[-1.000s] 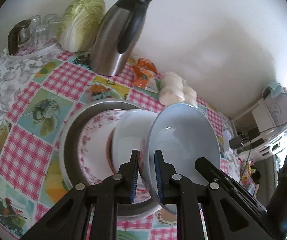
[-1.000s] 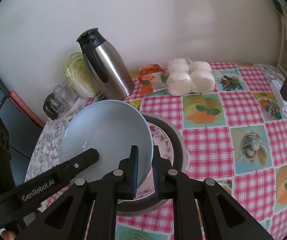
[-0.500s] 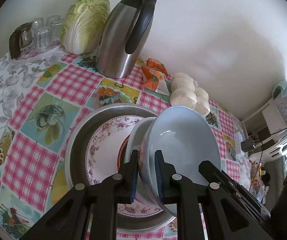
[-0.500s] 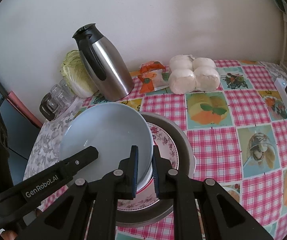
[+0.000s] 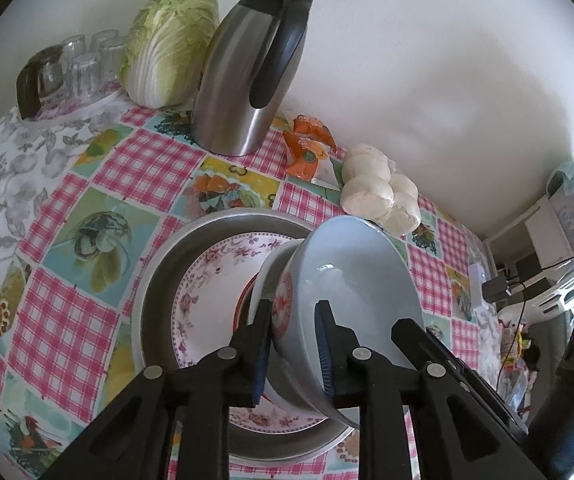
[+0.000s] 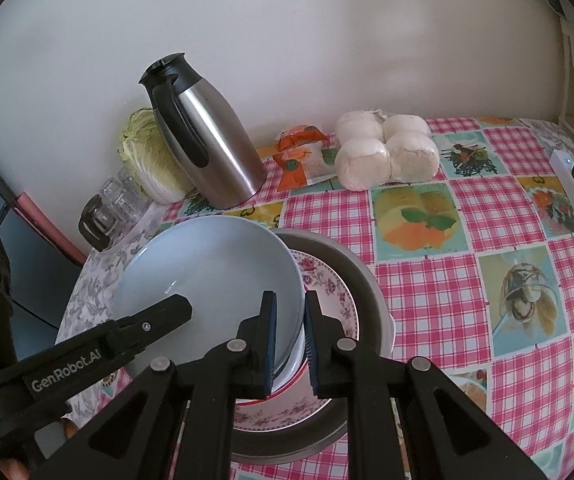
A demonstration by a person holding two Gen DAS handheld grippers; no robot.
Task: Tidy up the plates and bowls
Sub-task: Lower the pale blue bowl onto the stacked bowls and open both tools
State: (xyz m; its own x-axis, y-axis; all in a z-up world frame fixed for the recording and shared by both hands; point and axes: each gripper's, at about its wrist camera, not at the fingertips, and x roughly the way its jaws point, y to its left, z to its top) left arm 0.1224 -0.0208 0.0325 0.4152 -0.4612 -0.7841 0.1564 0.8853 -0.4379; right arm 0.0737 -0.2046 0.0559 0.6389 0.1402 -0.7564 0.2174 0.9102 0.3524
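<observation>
I have the pale blue bowl (image 5: 351, 292) by its rim from both sides: my left claw (image 5: 293, 344) pinches the near wall, one finger inside and one outside, and my right claw (image 6: 289, 340) pinches the opposite edge the same way. The bowl hangs tilted over a white bowl (image 5: 265, 280) that sits on the floral plate (image 5: 207, 292), which lies in the grey metal basin (image 5: 159, 280) on the checked desk (image 5: 59, 320). I judge the step to be nesting the blue bowl into the white one. To do it well I should level the rim first, bringing both claws to the same height, then centre it over the white bowl and lower straight down. I cannot tell whether the two bowls already touch underneath, so I would go slowly. Both claws should spread only once the bowl rests on its own, ideally together, so it does not tip.
</observation>
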